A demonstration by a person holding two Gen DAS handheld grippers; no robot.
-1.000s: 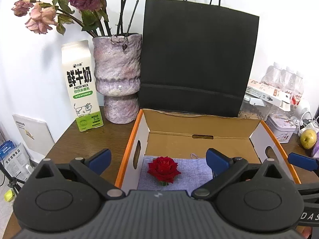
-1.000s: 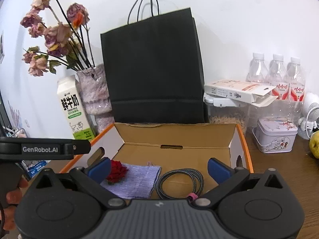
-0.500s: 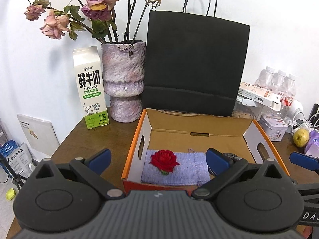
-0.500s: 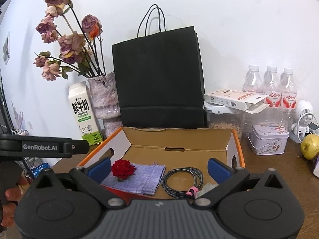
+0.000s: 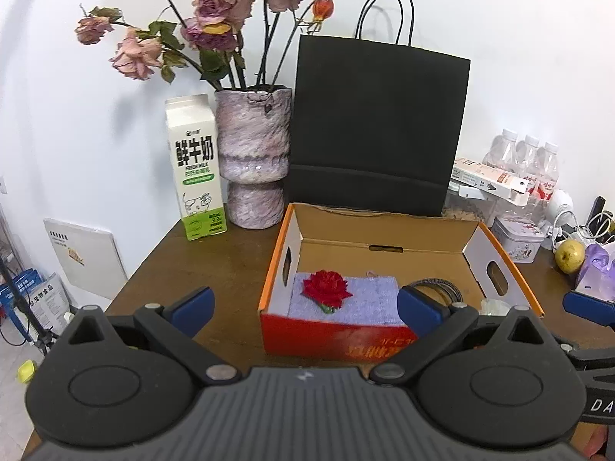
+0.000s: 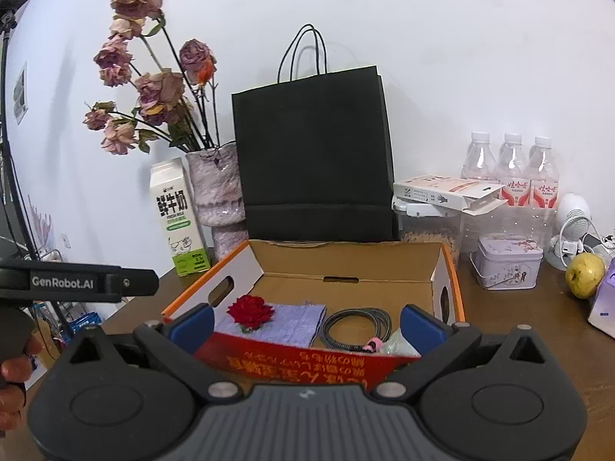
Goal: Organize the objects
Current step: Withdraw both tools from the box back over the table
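Cardboard formed the open box [image 5: 378,230] that sat on the brown table [image 5: 215,265] in front of us, orange outside with a red front wall, white side flaps and cut-out handles. Inside it, at the left end, a lilac cloth [image 5: 361,299] lay flat, and a red rose head [image 5: 326,295] rested on top of the cloth near its left edge. To the right of the cloth we saw a coiled braided cable [image 6: 359,322] on the box floor, with a crumpled clear wrapper [image 6: 398,342] just beside it by the front wall.

We held the left gripper [image 5: 303,303] above the table just short of the box's front, its blue-padded jaws spread wide and holding nothing. We held the right gripper [image 6: 305,320] likewise, over the front wall of the box, jaws wide apart and empty. From the right wrist view the left gripper's body showed at the far left edge with fingers [image 6: 15,368] wrapped around its handle.

Behind the box stood a black paper bag [image 5: 378,126] against the white wall, with a mottled purple vase [image 5: 251,161] of dried roses to its left and a milk carton [image 5: 196,165] beside the vase. To the right we saw three water bottles [image 6: 511,169], a flat carton [image 6: 447,190] lying on a clear container, a lilac tin [image 6: 507,265] and a yellow-green fruit [image 6: 584,274]
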